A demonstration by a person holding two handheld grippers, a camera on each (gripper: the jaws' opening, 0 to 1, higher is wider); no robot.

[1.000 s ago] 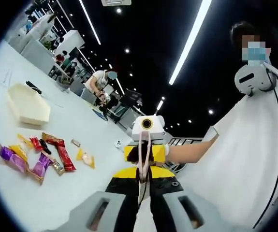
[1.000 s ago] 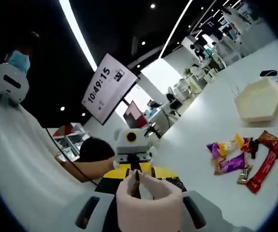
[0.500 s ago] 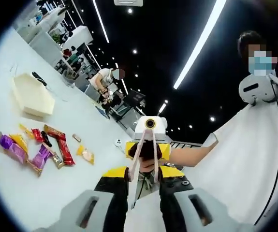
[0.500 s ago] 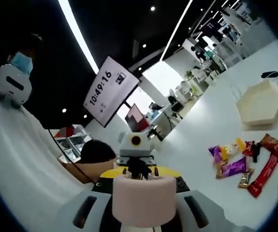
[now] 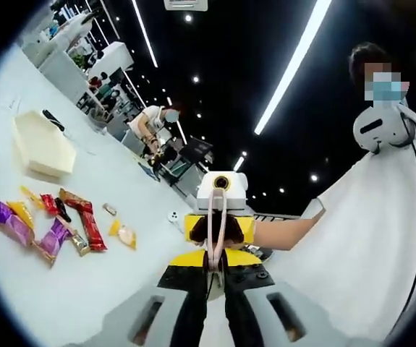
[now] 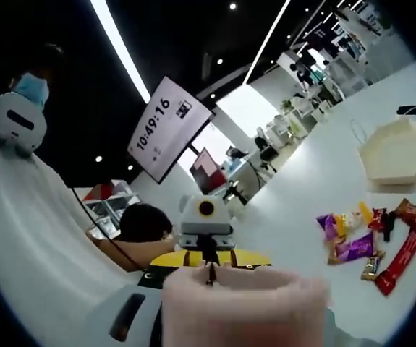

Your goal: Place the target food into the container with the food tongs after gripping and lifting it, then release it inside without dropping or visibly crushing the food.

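Note:
My left gripper point(image 5: 211, 264) is shut on pink food tongs point(image 5: 215, 235), whose two arms are pressed together and point away toward my right gripper point(image 5: 220, 225), which faces it in the air. In the right gripper view the tongs' far end point(image 6: 244, 307) looms large and blurred low in front, hiding part of my right gripper point(image 6: 208, 264), whose yellow tips look closed together. Wrapped snacks point(image 5: 48, 228) point(image 6: 370, 238) lie in a loose group on the white table point(image 5: 85, 296). Beyond them sits a cream hexagonal container point(image 5: 41, 144) point(image 6: 396, 152).
A person in a white garment point(image 5: 367, 238) stands close behind both grippers. A black object point(image 5: 52, 119) lies past the container, and a small white item point(image 5: 173, 215) sits near the snacks. A clock screen point(image 6: 166, 130) hangs overhead. People sit at desks point(image 5: 150, 123) far back.
Half a second ago my left jaws stood apart and the tongs' arms had sprung open. Now they are squeezed together again. The tongs' end has spread wider and blurrier in the right gripper view.

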